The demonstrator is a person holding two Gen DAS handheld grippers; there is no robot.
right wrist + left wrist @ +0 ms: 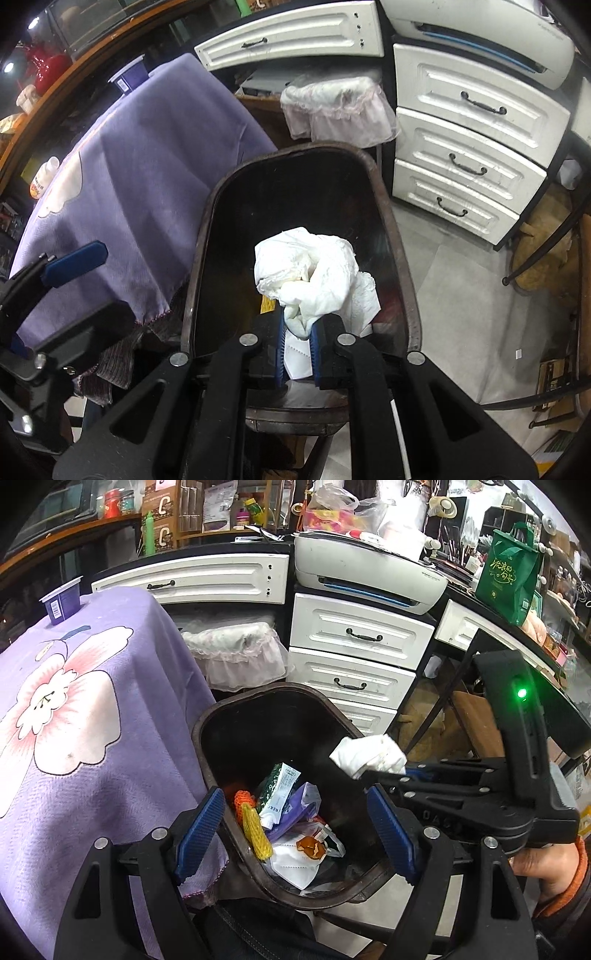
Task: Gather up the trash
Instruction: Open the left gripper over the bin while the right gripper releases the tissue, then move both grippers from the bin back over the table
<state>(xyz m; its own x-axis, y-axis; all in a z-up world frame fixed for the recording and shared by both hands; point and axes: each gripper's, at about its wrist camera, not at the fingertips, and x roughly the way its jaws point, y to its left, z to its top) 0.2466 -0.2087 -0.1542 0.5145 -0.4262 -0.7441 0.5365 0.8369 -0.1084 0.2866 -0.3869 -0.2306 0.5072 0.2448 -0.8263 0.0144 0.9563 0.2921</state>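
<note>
My right gripper is clamped on a crumpled white tissue, the blue pads pinching its lower end while the rest balloons out above the fingers. It hangs over the mouth of the dark bin, toward the right rim. From the left wrist view the same tissue sits at the tip of my right gripper, above the bin's right edge.

My left gripper stands wide open with nothing between its pads, positioned over the near side of the bin.

Inside the bin: a white face mask, a yellow foam net sleeve, an orange net, a green-and-white sachet, a purple wrapper.

Left of the bin, a table draped in purple floral cloth, touching the bin's rim. A purple yogurt cup stands upright at the cloth's far edge. A small white bottle lies on the cloth in the right wrist view. White drawers sit behind the bin.
</note>
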